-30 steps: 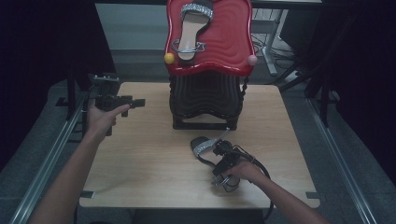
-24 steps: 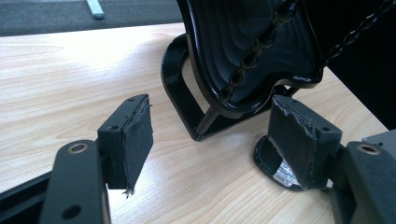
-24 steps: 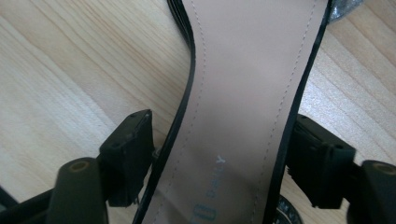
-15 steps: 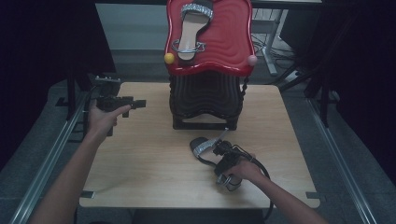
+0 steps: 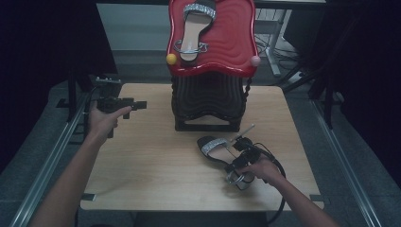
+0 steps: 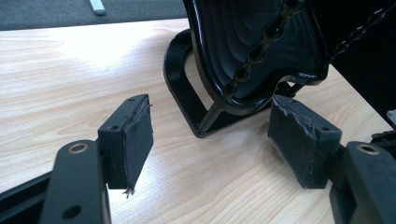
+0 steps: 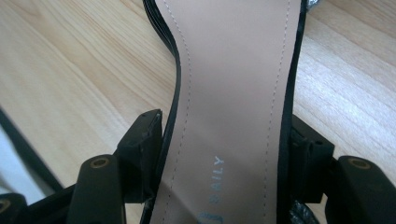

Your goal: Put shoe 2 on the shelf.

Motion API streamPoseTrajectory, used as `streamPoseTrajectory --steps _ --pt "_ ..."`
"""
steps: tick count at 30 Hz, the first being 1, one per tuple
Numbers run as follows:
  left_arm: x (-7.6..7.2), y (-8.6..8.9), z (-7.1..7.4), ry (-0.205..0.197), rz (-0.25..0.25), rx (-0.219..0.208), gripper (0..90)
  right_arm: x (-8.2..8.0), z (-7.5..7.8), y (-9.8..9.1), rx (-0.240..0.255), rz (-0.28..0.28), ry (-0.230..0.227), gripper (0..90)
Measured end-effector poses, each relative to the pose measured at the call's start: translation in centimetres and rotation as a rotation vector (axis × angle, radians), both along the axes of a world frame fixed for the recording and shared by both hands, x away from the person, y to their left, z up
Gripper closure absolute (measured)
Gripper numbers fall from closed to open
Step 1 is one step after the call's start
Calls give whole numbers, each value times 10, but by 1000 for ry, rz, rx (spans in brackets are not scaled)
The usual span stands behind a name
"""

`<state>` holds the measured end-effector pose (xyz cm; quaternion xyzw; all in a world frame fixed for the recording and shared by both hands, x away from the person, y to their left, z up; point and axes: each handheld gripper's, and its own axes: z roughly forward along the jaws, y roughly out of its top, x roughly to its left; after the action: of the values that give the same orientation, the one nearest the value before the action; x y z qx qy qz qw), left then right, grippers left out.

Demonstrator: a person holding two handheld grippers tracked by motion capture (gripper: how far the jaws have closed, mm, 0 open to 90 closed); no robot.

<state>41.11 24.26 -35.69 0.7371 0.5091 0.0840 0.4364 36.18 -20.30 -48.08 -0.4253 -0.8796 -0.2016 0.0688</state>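
Note:
A black sandal with a glittering strap [image 5: 213, 145] lies on the wooden table [image 5: 151, 161] at the front right. My right gripper [image 5: 239, 163] has just been closing its jaws, and its pads now press both edges of the sandal's tan insole [image 7: 233, 93], as the right gripper view [image 7: 226, 149] shows. A matching sandal [image 5: 191, 28] rests on the red top of a display stand [image 5: 229, 45]. My left gripper [image 5: 139, 104] is held open to the left of the stand; in the left gripper view [image 6: 210, 140] nothing is between its pads, and the stand's black base [image 6: 187, 93] lies just ahead.
The stand's black ribbed body [image 5: 208, 101] occupies the table's far middle. A yellow knob [image 5: 171, 59] and a pink knob [image 5: 255, 60] sit on the red top's front corners. Metal rails [image 5: 52, 156] run along both table sides. A black cable [image 5: 279, 170] trails from the right gripper.
My right hand has shifted right and slightly away, and its jaws have come in on the sandal, which has turned a little with it. The left hand has stayed still.

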Motion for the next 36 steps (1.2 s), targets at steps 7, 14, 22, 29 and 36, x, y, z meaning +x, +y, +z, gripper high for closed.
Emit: streamPoseTrajectory --steps 7,14,22,29,36 --pt "1 -2 1 -2 -2 -1 308 -12 15 -32 112 -51 -34 379" --pt "1 -3 0 0 -5 2 309 -27 27 -74 250 -123 -52 380" --pt "3 -5 1 1 -5 0 310 -44 52 -141 399 -255 -118 381" --pt "2 -7 7 -5 -9 9 310 -46 92 -183 526 -337 -216 383" --pt "2 -8 8 -6 -8 11 310 -28 167 -198 590 -355 -315 384"
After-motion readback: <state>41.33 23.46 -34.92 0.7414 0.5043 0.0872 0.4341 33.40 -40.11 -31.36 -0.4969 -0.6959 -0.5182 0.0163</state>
